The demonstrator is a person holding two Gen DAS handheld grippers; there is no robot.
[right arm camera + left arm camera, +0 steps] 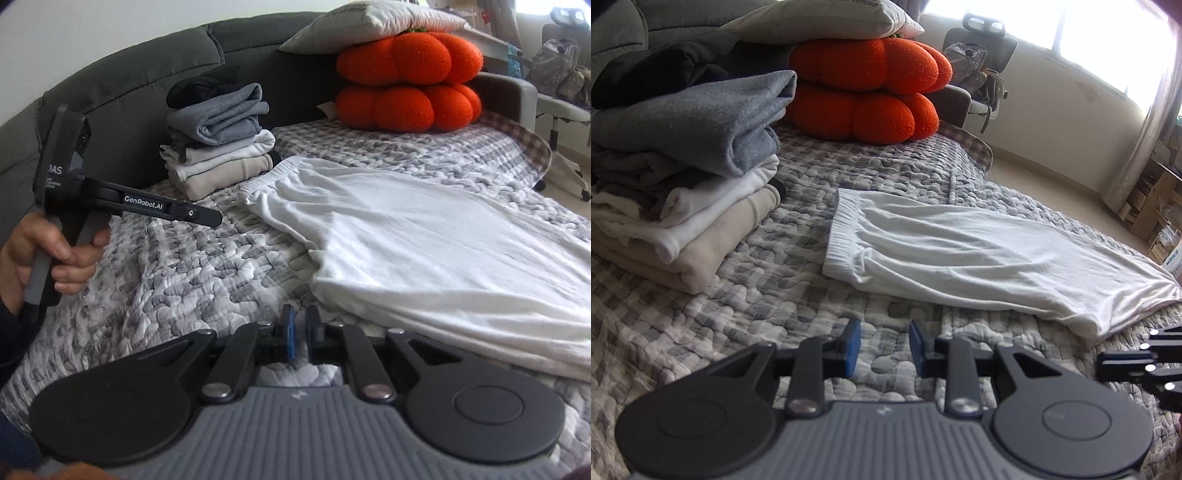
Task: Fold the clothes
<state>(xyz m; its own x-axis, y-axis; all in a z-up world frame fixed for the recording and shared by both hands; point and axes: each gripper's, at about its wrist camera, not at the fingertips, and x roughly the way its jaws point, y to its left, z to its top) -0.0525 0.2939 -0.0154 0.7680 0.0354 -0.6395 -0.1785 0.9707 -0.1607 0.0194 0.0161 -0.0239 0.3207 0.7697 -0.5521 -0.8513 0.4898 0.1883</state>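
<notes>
Lying flat on the quilted bed cover (768, 295) is a white garment (979, 254), already doubled over lengthwise by the look of it, with its elastic waistband (842, 225) pointing toward the stack of folded clothes (683, 177) and its long axis running away from that pile toward the window side of the bed. Nothing is gripping it right now. The left gripper (884, 347) is hovering over bare quilt just short of the garment's near edge, jaws sitting apart with nothing between them. The right gripper (300, 332) is hanging by the garment's near fold, jaws almost together with only a slim gap, not pinching any cloth. Further back, two orange pumpkin cushions (406, 85) are sitting under a pale pillow (373, 22) against the dark headboard (122, 81).
</notes>
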